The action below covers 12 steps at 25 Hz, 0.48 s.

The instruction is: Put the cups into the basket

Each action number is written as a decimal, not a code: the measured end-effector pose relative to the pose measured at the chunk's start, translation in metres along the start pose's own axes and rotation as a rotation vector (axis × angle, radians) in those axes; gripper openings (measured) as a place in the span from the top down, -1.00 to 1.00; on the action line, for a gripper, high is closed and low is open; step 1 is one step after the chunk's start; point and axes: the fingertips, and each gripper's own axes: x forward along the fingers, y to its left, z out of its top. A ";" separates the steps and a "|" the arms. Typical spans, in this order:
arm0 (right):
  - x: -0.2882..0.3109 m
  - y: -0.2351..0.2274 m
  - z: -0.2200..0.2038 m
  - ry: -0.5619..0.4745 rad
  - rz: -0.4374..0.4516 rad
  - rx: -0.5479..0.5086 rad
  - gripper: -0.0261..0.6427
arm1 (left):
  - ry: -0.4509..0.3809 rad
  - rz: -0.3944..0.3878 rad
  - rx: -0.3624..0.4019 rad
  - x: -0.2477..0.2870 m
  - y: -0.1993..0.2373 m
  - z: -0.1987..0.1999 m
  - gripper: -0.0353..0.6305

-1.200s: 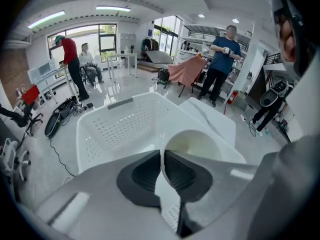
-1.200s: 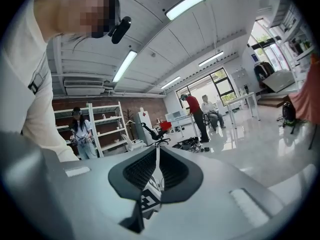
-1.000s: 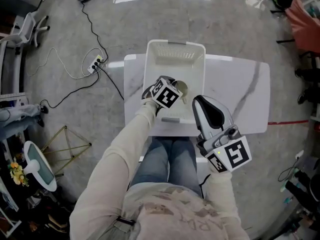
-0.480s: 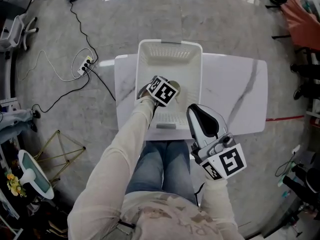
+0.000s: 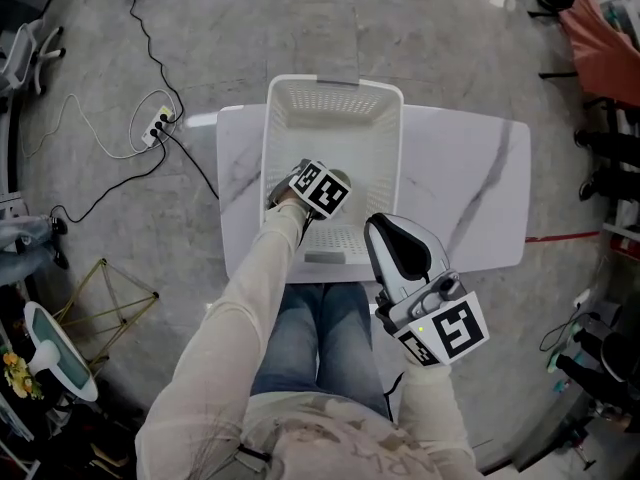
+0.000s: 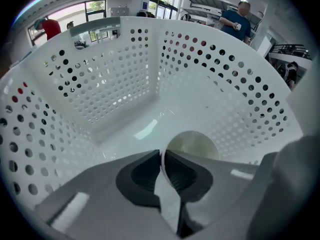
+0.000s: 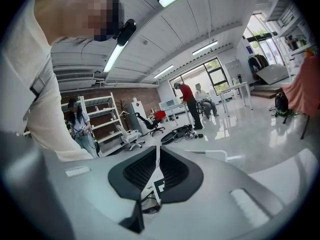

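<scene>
Head view: basket (image 5: 335, 103) on table (image 5: 470, 188); cup (image 5: 342, 178) inside, toward basket's 6 o'clock end.
Left gripper view: left gripper (image 6: 161, 156) pinches cup's rim. We judge cup light, thin-walled, slippery, so rim hold suits.
Right gripper view: right gripper (image 7: 157, 156) closed, empty.

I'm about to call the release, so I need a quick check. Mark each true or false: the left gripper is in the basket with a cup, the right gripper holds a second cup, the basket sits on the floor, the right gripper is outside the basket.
1. The left gripper is inside the basket, its jaws pinching the wall of a cup. True.
2. The right gripper holds a second cup. False: its jaws are together on nothing.
3. The basket sits on the floor. False: it stands on the white table.
4. The right gripper is outside the basket. True: it is held off the table's near edge, by the person's lap.
</scene>
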 end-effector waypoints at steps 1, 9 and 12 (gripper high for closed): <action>0.001 -0.001 -0.002 0.001 0.004 0.001 0.81 | -0.005 0.005 -0.003 0.001 0.000 -0.001 0.80; 0.040 -0.009 -0.004 0.013 0.067 -0.043 0.81 | -0.021 -0.007 0.005 0.002 -0.004 0.001 0.78; 0.055 -0.015 -0.001 0.017 0.081 -0.053 0.81 | -0.026 -0.030 0.009 -0.003 -0.008 0.001 0.75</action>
